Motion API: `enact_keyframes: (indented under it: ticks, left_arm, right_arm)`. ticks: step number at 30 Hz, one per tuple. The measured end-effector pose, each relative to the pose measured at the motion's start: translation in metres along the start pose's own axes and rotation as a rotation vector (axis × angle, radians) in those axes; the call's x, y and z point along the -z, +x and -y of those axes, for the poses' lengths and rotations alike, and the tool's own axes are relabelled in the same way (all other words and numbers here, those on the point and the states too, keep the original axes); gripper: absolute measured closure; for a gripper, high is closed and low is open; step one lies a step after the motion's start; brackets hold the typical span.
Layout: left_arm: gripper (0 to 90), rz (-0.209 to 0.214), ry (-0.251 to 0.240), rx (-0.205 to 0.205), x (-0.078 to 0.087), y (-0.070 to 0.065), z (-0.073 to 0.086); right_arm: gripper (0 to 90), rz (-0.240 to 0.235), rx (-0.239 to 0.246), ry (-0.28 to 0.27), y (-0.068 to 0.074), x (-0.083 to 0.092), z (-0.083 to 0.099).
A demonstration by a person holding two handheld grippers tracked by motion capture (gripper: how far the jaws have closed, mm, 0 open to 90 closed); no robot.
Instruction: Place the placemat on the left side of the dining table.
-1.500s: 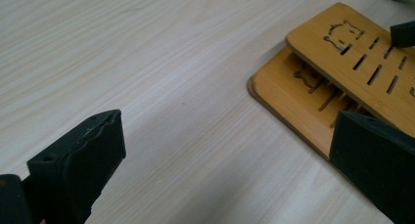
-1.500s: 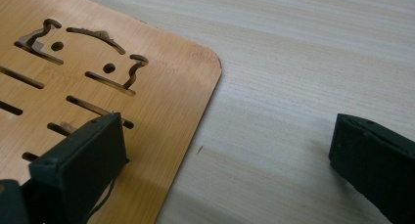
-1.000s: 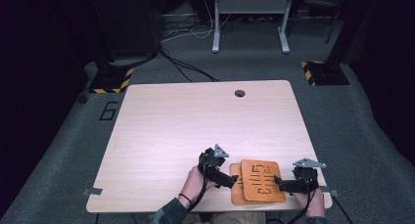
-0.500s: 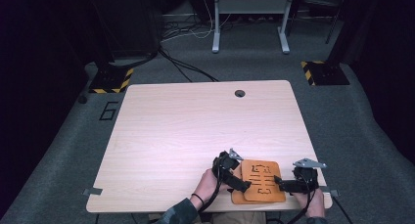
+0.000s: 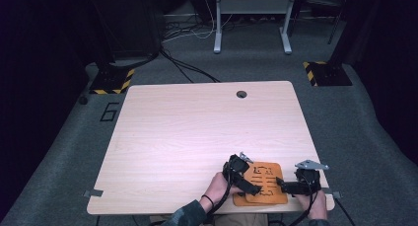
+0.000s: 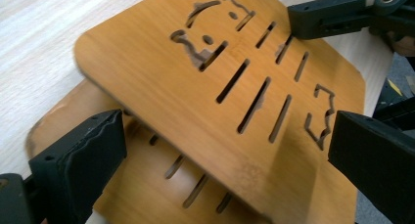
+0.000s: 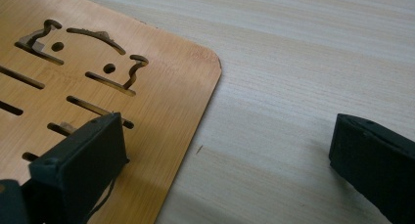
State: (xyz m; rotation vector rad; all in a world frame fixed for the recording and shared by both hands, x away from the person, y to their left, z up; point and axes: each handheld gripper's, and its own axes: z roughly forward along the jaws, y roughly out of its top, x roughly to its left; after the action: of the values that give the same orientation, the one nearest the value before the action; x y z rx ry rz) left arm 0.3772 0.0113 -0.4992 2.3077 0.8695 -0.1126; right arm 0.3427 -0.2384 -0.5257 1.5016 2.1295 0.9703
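Fingers of left gripper (image 6: 220, 155) spread wide astride top wooden board (image 6: 230, 87).

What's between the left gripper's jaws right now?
The top wooden board, lying skewed on a second board. The left gripper straddles it with jaws wide apart, as the left gripper view shows.

Our left gripper (image 5: 245, 182) is a matte black tool with two blocky jaws; in the left gripper view their inner pads (image 6: 100, 150) are ribbed with shallow waves, and a small round screw hole sits near the corner of one. Our right gripper (image 5: 291, 186) is black as well and carries a grey three-cornered plate (image 5: 310, 164) on top. A dark band (image 5: 207, 200) circles our left wrist above a dark, mottled sleeve (image 5: 185, 215). Black cables trail back from both tools.
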Motion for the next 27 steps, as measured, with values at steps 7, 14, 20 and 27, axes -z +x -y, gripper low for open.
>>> enact_keyframes:
  ticks: [7, 14, 20, 27]
  left_arm:
    - [1.9, 0.003, 0.007, -0.005, -0.003, -0.004, -0.003]
    - [4.3, 0.038, 0.0, 0.046, 0.0, -0.001, -0.006]
    - [8.5, 0.053, -0.016, 0.059, 0.007, -0.001, -0.009]
    - [13.3, 0.073, -0.031, 0.067, 0.017, -0.003, -0.017]
  right_arm:
    - [0.0, 0.002, -0.002, 0.0, 0.0, 0.0, 0.0]
    - [0.0, 0.004, -0.005, -0.001, 0.0, 0.0, 0.0]
    - [0.0, -0.002, -0.019, -0.007, -0.001, 0.001, 0.001]
    - [0.0, -0.002, -0.05, -0.017, -0.004, 0.003, 0.002]
